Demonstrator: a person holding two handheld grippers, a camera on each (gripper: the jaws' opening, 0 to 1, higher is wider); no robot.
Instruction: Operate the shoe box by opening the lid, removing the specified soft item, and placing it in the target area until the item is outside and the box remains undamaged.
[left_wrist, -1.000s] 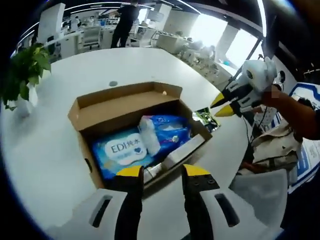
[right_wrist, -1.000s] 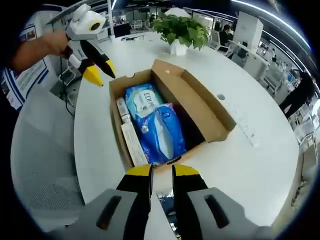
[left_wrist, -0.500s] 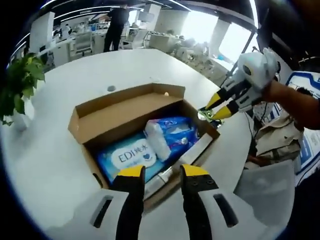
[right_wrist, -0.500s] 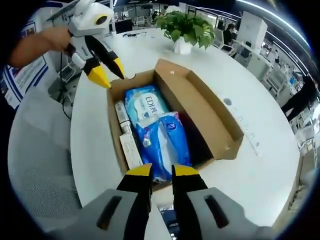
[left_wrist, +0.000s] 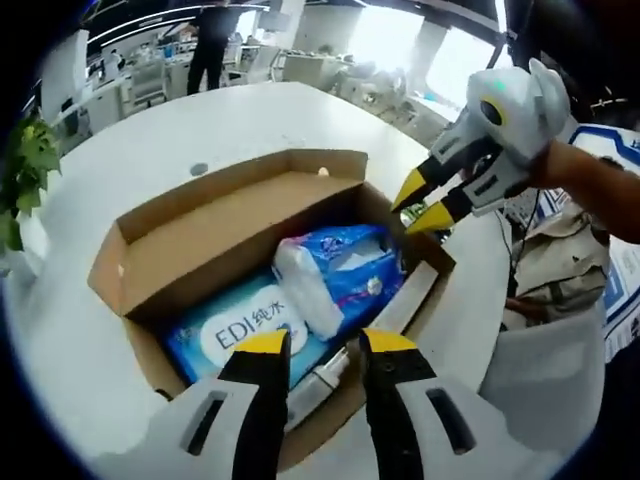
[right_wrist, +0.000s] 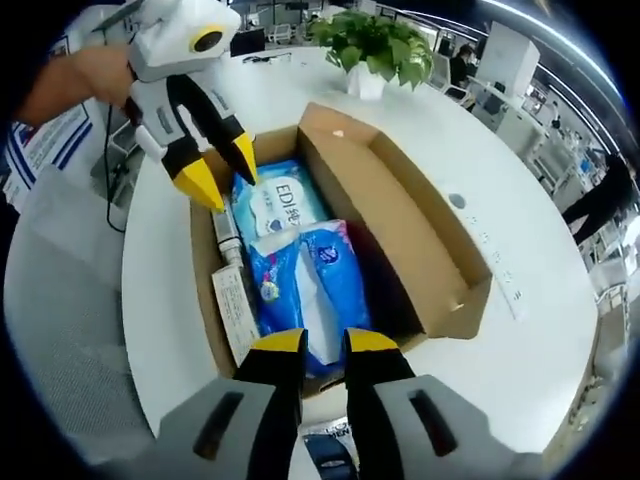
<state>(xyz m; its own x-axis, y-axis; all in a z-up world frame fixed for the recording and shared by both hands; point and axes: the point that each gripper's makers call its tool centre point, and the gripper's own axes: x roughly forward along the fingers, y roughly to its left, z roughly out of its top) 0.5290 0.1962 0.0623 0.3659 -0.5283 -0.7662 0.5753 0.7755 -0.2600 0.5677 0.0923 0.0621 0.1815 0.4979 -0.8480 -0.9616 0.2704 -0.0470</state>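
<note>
Both tongs hover over the open shoe box (right_wrist: 440, 250) on the white table (right_wrist: 520, 150), closer than a second ago. Left gripper (right_wrist: 222, 170), gripped by a hand (right_wrist: 90, 75), tilts down over the box's end, jaws moderately apart and empty. Right gripper (right_wrist: 322, 342) points along the box's length, jaws narrowly parted and empty. Inside, the blue soft pack (right_wrist: 322, 275) lies lengthwise beside an EDI wipes pack (right_wrist: 278, 205). A potted plant (right_wrist: 372, 45) stands beyond.
</note>
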